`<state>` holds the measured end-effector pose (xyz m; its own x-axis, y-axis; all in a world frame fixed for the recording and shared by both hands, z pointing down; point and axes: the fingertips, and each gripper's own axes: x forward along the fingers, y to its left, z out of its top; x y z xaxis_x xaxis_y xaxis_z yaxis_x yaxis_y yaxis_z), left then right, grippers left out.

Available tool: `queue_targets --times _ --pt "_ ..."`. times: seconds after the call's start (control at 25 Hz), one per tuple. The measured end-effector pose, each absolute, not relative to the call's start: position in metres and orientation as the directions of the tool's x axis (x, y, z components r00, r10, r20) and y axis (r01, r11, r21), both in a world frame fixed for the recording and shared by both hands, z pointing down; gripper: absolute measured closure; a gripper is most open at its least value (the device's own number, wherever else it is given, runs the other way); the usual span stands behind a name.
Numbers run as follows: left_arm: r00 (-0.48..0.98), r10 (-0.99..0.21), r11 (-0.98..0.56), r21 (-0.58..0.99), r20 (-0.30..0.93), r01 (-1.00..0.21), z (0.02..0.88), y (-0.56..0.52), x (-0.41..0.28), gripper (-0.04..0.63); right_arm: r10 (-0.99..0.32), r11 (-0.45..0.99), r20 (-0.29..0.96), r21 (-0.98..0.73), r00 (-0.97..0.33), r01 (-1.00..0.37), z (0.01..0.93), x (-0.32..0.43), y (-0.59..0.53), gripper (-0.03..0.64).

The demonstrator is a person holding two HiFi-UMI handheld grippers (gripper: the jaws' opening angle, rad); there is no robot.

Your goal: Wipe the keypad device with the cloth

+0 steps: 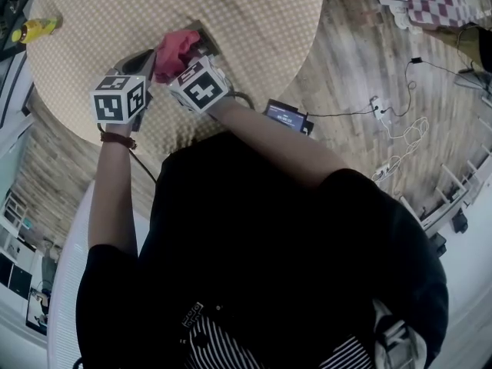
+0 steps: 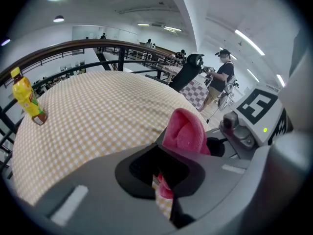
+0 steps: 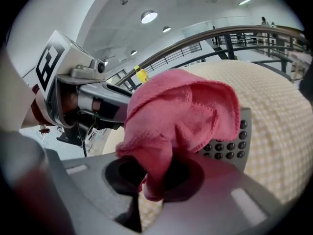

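Keypad device (image 3: 230, 143) clamped in left tool (image 2: 159, 173); right tool (image 3: 146, 180) clamps cloth (image 3: 181, 111) atop it, forearms (image 1: 269, 141) converging.

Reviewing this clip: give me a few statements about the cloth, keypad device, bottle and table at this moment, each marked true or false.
1. The right gripper has its fingers shut on the pink cloth. True.
2. The yellow bottle lies on its side. False: it stands upright near the table's edge.
3. The cloth covers part of the keypad device, with several buttons still showing. True.
4. The table is square with a plain white top. False: it is round with a checked covering.
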<state>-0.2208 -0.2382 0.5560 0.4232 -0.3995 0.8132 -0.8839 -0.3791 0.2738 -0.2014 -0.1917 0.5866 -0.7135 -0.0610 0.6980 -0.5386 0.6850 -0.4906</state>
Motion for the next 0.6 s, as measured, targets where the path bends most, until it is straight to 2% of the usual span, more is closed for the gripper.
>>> queue_targets --times 0.6 --pt "0.423 -0.401 -0.383 0.271 0.812 -0.883 0.558 -0.238 -0.224 0.595 0.071 0.699 0.769 -0.493 -0.636 -0.519 0.651 -0.176 -0.142 0.546"
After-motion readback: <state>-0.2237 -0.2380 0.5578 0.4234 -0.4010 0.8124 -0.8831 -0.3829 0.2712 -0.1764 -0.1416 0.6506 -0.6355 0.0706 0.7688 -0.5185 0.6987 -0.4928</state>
